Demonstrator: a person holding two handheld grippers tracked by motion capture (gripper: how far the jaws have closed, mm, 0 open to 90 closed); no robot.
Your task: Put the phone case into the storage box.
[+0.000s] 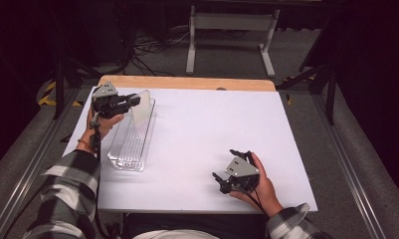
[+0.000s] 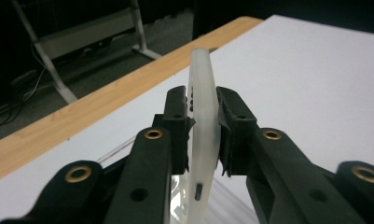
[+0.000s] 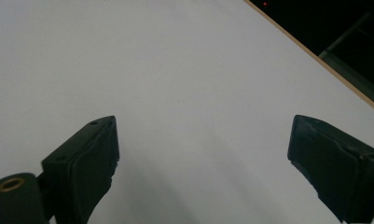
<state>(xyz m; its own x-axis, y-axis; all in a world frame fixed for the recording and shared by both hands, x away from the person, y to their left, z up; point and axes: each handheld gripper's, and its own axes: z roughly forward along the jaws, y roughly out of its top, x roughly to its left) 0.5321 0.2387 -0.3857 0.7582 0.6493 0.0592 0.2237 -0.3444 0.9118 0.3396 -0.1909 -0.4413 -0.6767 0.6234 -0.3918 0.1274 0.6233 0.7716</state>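
Observation:
A translucent white plate [image 1: 143, 104] stands upright on edge over the far end of a clear ribbed plastic tray [image 1: 131, 147] at the table's left. My left gripper [image 1: 135, 101] reaches in from the left and is shut on the plate. In the left gripper view both black pads press against the plate [image 2: 203, 79] from either side, with my left gripper [image 2: 204, 109] closed around it and the tray [image 2: 175, 186] just visible below. My right gripper [image 1: 218, 182] rests near the front right of the table, open. In the right gripper view, my right gripper [image 3: 203, 128] has only bare white surface between its jaws.
The white table top [image 1: 212, 119] has a wooden strip [image 1: 187, 82] along its far edge. Beyond it on the floor stand a white metal frame [image 1: 232, 25] and a tangle of cables [image 1: 147, 47]. Dark stands flank both sides of the table.

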